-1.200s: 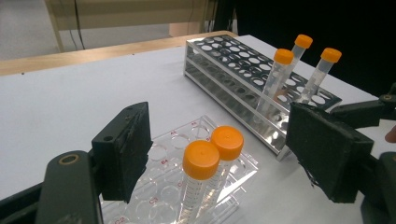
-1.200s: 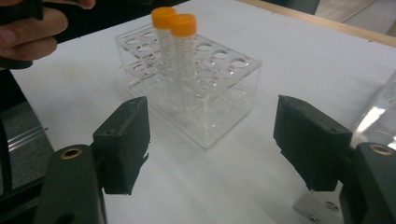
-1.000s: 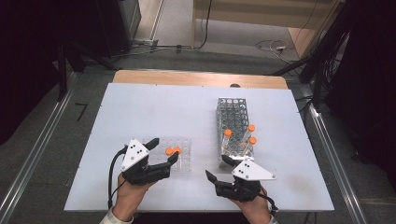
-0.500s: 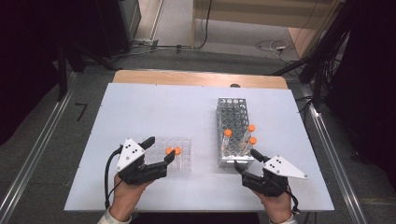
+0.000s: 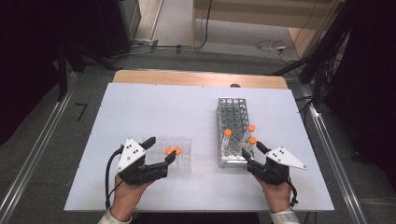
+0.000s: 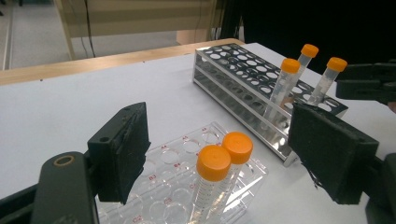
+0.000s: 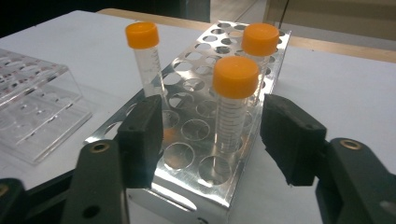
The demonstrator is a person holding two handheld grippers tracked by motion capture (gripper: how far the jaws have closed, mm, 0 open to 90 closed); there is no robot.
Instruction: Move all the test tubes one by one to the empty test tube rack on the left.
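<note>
Right gripper view: right gripper [image 7: 212, 135] fingers, just closing in, straddle the nearest orange-capped tube [image 7: 232, 105] in the metal rack [image 7: 187, 186] at centre frame without touching — square up, squeeze below the cap; left gripper [image 6: 224, 154] waits open.

Clear rack [image 5: 180, 151] left of metal rack [image 5: 232, 116]

My two grippers, left [image 5: 161, 156] and right [image 5: 254, 156], are black, each topped by a pale grey plate with dark dots. The tubes [image 7: 231, 102] are clear with orange caps. The metal rack [image 5: 232, 116] is shiny silver; the plastic rack [image 6: 187, 158] is clear, with what look like red markings. The table [image 5: 154, 107] is white.
</note>
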